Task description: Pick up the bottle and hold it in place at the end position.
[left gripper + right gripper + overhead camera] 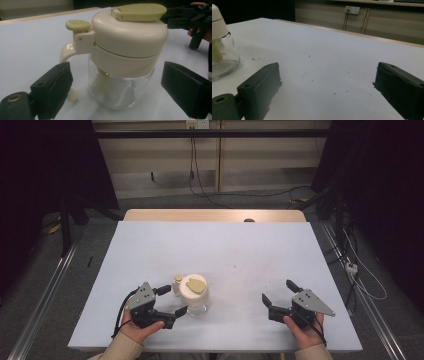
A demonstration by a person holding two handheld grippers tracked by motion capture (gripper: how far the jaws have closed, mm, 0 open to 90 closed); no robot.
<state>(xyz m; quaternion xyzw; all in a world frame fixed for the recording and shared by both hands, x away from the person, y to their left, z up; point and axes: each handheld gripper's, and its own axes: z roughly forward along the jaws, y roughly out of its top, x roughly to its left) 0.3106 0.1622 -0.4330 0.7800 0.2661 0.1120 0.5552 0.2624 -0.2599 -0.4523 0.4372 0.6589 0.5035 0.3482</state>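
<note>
— Where do we take the jar?

— It stands upright on the table, between our left gripper's spread jaws. Glass looks slick and breakable; we clamp the cream lid.

— Right gripper?

— Gaping, well right of the jar.

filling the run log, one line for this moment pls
left gripper: open, jaws astride glass jar | jar lid: on | right gripper: open, holding nothing, apart from jar | table
</note>
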